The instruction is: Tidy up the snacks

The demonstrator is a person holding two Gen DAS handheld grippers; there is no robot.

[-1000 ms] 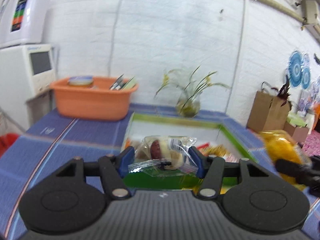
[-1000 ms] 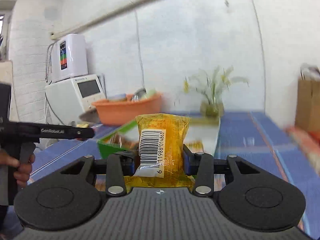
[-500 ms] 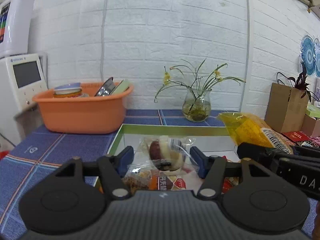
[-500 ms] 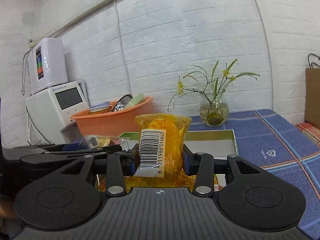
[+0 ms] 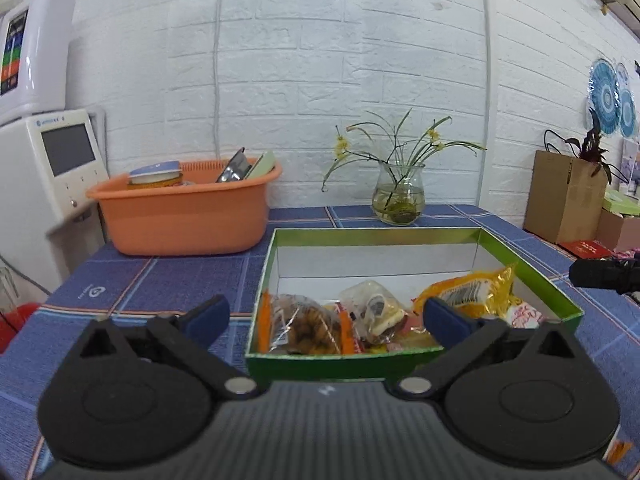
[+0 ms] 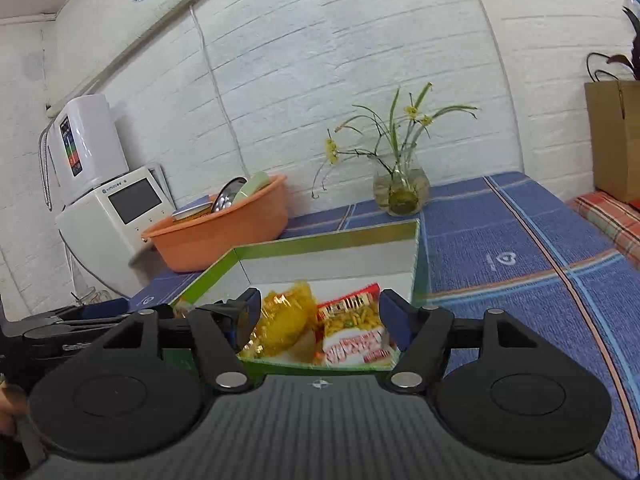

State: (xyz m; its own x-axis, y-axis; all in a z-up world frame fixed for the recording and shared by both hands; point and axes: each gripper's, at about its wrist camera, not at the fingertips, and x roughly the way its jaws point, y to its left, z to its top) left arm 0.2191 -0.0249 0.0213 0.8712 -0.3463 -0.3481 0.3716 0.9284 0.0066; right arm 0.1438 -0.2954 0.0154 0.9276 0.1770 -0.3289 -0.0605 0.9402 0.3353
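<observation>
Both grippers have just let go: the left gripper, which carried a clear-wrapped cake, and the right gripper, which carried a yellow packet, have been opening, and both now stand wide apart with nothing between the pads. The cake and the yellow packet now lie in the near end of the green box, among a brown snack and a red pack.

I judge this the end of a drop step. Next, each hand needs to back clear of the box rim without catching a wrapper, then look for any snack left outside; none shows in these views.

Beyond the box, a blue checked cloth covers the table. On it, well apart, stand an orange basin and a glass vase of flowers. White brick wall closes the room behind.
</observation>
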